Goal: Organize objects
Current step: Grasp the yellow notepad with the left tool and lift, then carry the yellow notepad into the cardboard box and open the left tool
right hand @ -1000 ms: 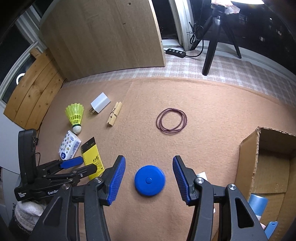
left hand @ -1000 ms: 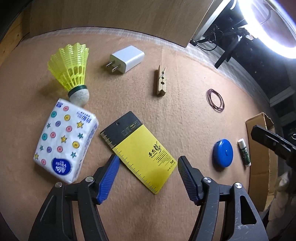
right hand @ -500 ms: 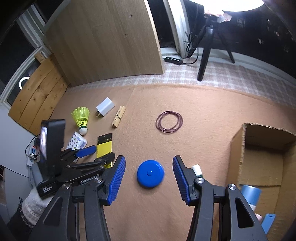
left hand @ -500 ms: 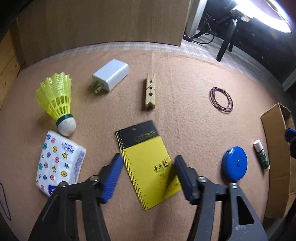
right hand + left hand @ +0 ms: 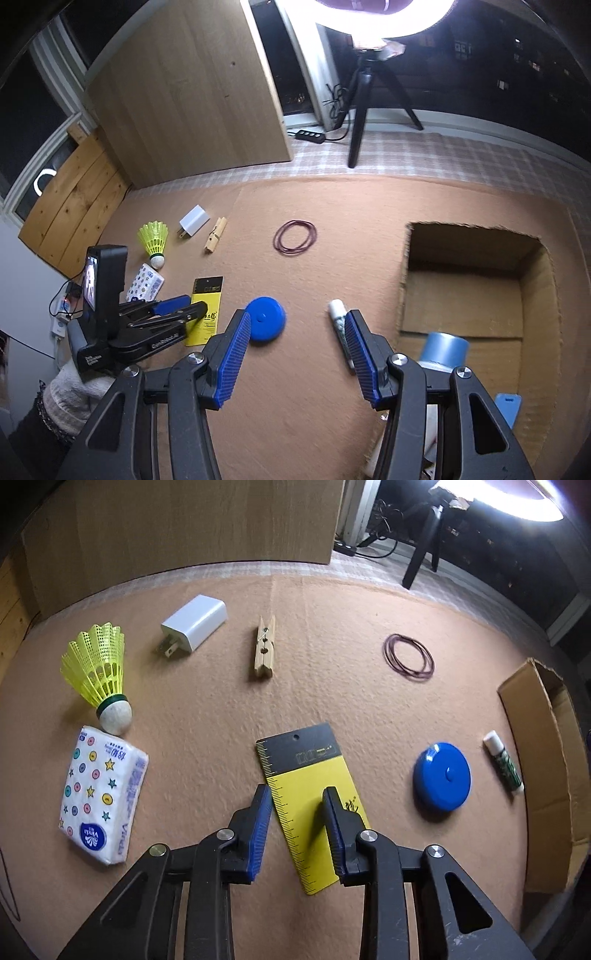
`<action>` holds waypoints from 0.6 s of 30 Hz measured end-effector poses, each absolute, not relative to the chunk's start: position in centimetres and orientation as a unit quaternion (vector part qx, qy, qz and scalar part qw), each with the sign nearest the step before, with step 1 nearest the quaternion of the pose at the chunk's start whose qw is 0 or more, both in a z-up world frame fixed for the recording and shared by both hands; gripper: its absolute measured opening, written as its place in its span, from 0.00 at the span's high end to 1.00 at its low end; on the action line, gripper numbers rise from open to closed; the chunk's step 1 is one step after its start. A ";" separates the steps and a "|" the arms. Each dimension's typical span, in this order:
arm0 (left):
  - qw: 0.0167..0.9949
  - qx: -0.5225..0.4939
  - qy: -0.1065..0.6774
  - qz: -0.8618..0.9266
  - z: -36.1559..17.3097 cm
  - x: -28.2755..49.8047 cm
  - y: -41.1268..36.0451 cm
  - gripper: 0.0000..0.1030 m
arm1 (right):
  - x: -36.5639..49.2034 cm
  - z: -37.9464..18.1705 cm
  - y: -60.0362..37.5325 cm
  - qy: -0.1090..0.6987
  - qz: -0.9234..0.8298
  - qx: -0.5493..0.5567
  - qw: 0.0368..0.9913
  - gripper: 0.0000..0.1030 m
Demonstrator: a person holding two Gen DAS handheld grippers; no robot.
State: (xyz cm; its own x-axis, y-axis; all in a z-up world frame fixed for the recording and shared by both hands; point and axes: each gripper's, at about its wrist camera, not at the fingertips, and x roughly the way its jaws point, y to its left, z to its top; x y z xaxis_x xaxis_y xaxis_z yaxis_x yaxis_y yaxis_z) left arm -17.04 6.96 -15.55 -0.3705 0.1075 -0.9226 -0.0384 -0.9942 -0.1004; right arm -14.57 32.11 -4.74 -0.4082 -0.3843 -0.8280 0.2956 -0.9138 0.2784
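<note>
A yellow-and-black ruler card (image 5: pixel 299 753) lies flat on the brown mat. My left gripper (image 5: pixel 296 792) points down over its near half. Its jaws are closing, with one blue pad at the card's left edge and the other over the yellow face; neither presses on it. The right wrist view shows the same card (image 5: pixel 208 295) under the left gripper (image 5: pixel 195 304). My right gripper (image 5: pixel 297 315) hangs open above the mat with nothing between its fingers. A blue round tape measure (image 5: pixel 266 325) lies by its left finger and a glue stick (image 5: pixel 338 314) by its right.
A yellow shuttlecock (image 5: pixel 98 668), tissue pack (image 5: pixel 101 794), white charger (image 5: pixel 194 626), wooden clothespin (image 5: pixel 264 651) and rubber bands (image 5: pixel 408 657) lie on the mat. An open cardboard box (image 5: pixel 476 306) on the right holds a blue roll (image 5: pixel 445 349). A tripod and wooden board stand behind.
The left jaws have narrowed from wide apart to close around the card's near half, and the gripper rolled square to it. The right gripper drifted right and up, bringing the box into view.
</note>
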 end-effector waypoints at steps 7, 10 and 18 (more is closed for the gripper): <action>0.026 -0.570 -0.037 0.820 -15.7 -16.8 7.1 0.37 | -13.8 -5.1 33.9 -0.053 -0.838 0.508 0.193 0.52; 0.021 -0.576 -0.017 0.817 -16.0 -16.9 8.1 0.33 | -13.5 -5.0 34.4 -0.057 -0.839 0.505 0.192 0.52; 0.017 -0.578 0.008 0.816 -16.0 -17.2 9.6 0.42 | -12.5 -4.7 35.4 -0.042 -0.846 0.495 0.196 0.52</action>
State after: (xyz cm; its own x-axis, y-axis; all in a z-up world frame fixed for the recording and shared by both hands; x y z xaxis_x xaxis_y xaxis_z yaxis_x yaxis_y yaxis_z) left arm -17.19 9.57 -16.02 -0.3310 0.0192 -0.9435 -0.0369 -0.9993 -0.0074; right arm -12.50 35.37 -4.72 -0.4340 -0.3726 -0.8203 0.2896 -0.9199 0.2645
